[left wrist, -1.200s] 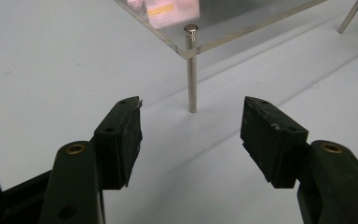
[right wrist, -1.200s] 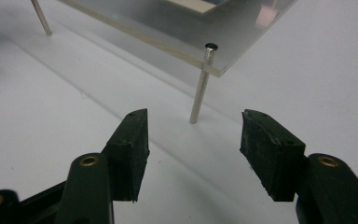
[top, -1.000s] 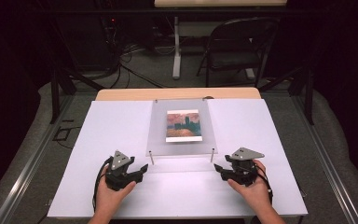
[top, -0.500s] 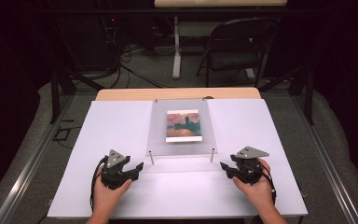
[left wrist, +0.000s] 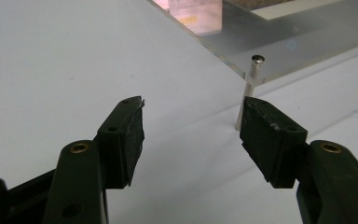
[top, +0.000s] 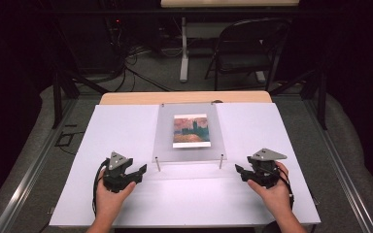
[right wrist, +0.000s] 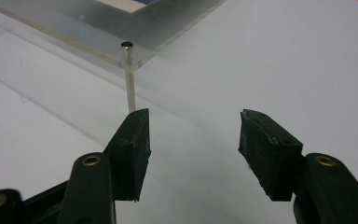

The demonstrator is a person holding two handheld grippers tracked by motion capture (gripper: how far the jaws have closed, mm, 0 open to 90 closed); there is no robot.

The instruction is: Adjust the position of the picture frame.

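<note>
A clear acrylic plate (top: 189, 145) stands on thin metal posts at the middle of the white table (top: 126, 126), with a small painting print (top: 191, 130) under or on it. My left gripper (top: 141, 170) rests near the front left, open, nothing between its jaws; its own view has its open jaws (left wrist: 191, 128) pointing toward the plate's near left post (left wrist: 251, 88). My right gripper (top: 239, 171) sits at the front right, open and empty; from its camera, the gripper (right wrist: 193, 135) faces the near right post (right wrist: 129, 77).
A wooden table edge (top: 184, 97) shows behind the white sheet. A dark folding chair (top: 245, 46) and cables (top: 136, 73) lie on the floor beyond. Metal rails (top: 34, 165) run along both sides of the table.
Both hands have drawn back toward the front edge and slightly outward, away from the plate's posts. Both grippers stay open.
</note>
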